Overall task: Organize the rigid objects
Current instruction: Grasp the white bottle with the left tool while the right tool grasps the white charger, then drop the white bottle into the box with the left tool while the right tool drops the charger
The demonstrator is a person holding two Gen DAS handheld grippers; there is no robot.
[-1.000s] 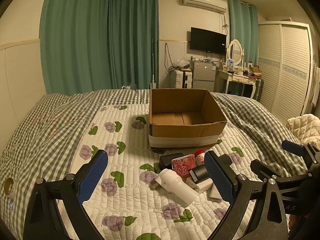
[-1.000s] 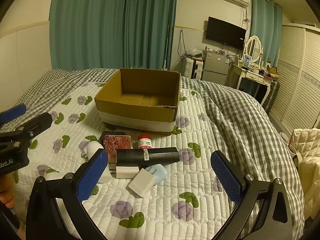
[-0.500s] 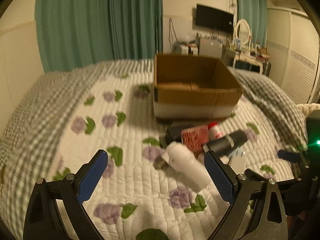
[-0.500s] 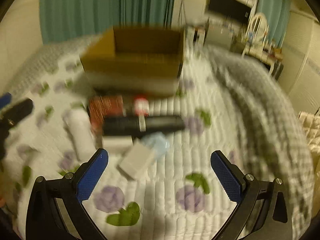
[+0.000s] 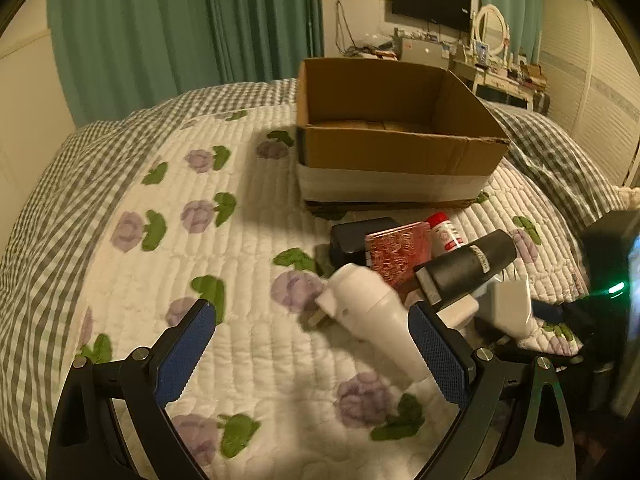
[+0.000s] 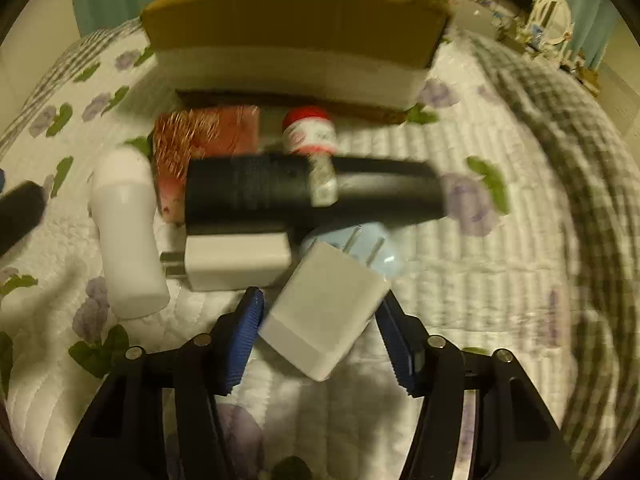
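A pile of small objects lies on the quilt in front of an open cardboard box (image 5: 396, 152) (image 6: 296, 20): a white bottle (image 5: 372, 316) (image 6: 128, 232), a black cylinder (image 5: 468, 268) (image 6: 312, 196), a red patterned box (image 5: 396, 252) (image 6: 204, 140), a red-capped bottle (image 5: 444, 232) (image 6: 310, 132), a white plug (image 6: 236, 260) and a white charger block (image 6: 324, 310) (image 5: 506, 306). My right gripper (image 6: 320, 320) is half closed around the charger block, its jaws either side of it, whether touching I cannot tell. My left gripper (image 5: 312, 340) is open and empty, just left of the white bottle.
A black flat case (image 5: 356, 236) lies behind the red box. A light blue plug (image 6: 360, 248) sits under the charger block. The bed's grey checked blanket (image 5: 560, 152) slopes off on the right. Green curtains (image 5: 180, 24), a desk and a wardrobe stand beyond.
Both grippers moved forward and down toward the pile. My right gripper narrowed from wide open and now has the white charger block between its jaws.
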